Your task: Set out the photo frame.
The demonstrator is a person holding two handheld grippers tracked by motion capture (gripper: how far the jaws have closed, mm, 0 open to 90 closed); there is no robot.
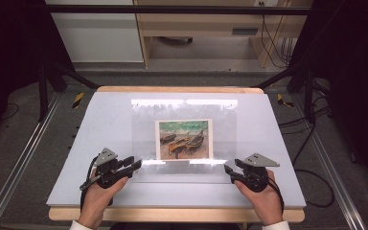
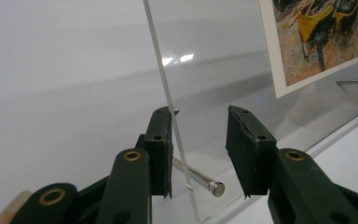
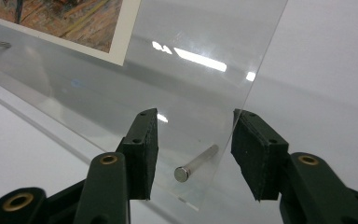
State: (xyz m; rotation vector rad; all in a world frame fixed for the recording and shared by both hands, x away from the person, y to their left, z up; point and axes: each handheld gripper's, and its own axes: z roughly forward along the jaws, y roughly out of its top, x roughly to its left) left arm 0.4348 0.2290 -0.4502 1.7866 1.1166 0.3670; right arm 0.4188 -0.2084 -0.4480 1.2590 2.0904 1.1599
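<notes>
Both hands hold grippers at near corners of clear plastic picture frame (image 1: 184,139). Left gripper (image 2: 198,154) fingers apart around frame corner. Right gripper (image 3: 193,154) fingers apart around other corner, silver pin (image 3: 196,163) between them.

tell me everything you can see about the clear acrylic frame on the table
The clear acrylic frame is a see-through, glossy panel that catches ceiling light. It stands mid-table on the pale table cover, leaning back. A painted boat picture with a white border sits in it. A metal pin crosses each lower corner. The left gripper and right gripper are open, each straddling a side edge at a pin; one left jaw looks to touch it.
</notes>
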